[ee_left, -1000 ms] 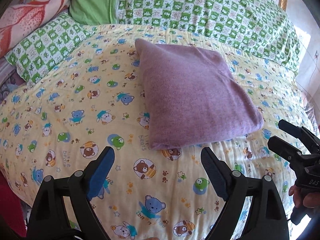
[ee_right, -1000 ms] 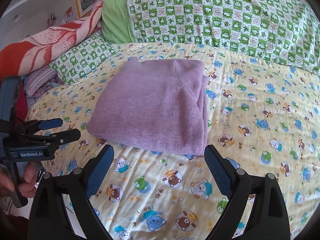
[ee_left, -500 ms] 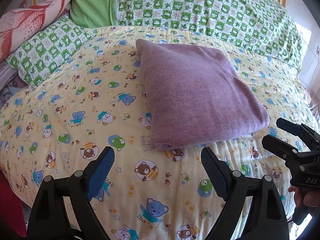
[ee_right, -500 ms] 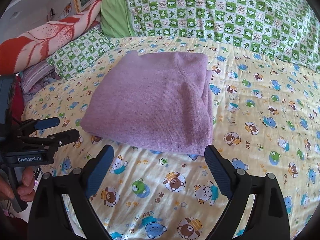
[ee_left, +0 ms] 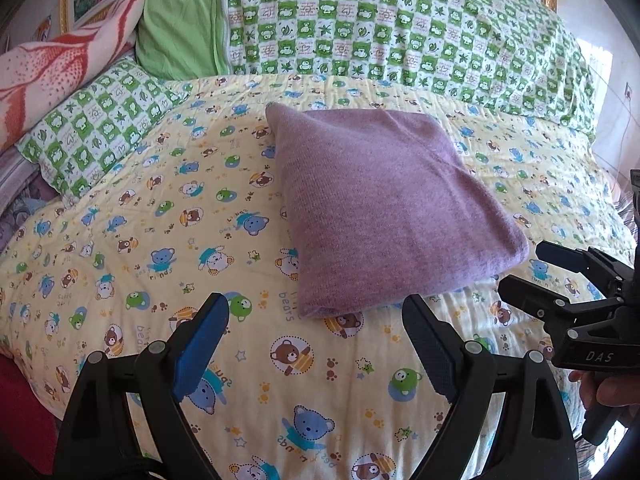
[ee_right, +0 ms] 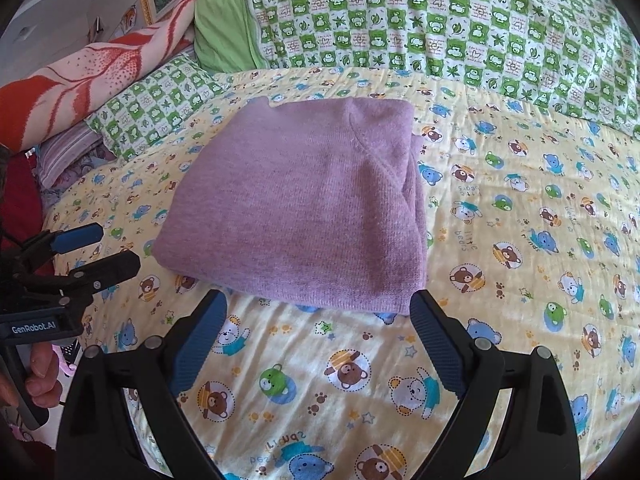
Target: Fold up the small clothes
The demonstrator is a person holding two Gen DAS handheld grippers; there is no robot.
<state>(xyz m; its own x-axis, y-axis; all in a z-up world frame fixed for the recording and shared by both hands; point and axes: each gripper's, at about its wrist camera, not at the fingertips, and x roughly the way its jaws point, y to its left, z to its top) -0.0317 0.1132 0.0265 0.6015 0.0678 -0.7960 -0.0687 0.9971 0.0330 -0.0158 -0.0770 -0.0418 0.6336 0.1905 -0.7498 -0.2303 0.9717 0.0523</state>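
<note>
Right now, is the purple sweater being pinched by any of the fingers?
No, the purple sweater lies folded on the bear blanket, with both grippers open and clear of it.

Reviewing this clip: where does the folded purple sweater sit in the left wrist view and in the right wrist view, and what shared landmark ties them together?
Left wrist view: the folded purple sweater lies centre to right of centre, ahead of the open left claw.
Right wrist view: the sweater lies centre to left of centre, ahead of the open right claw.
Shared landmark: the green checked pillow runs across the top behind the sweater in both views.
</note>
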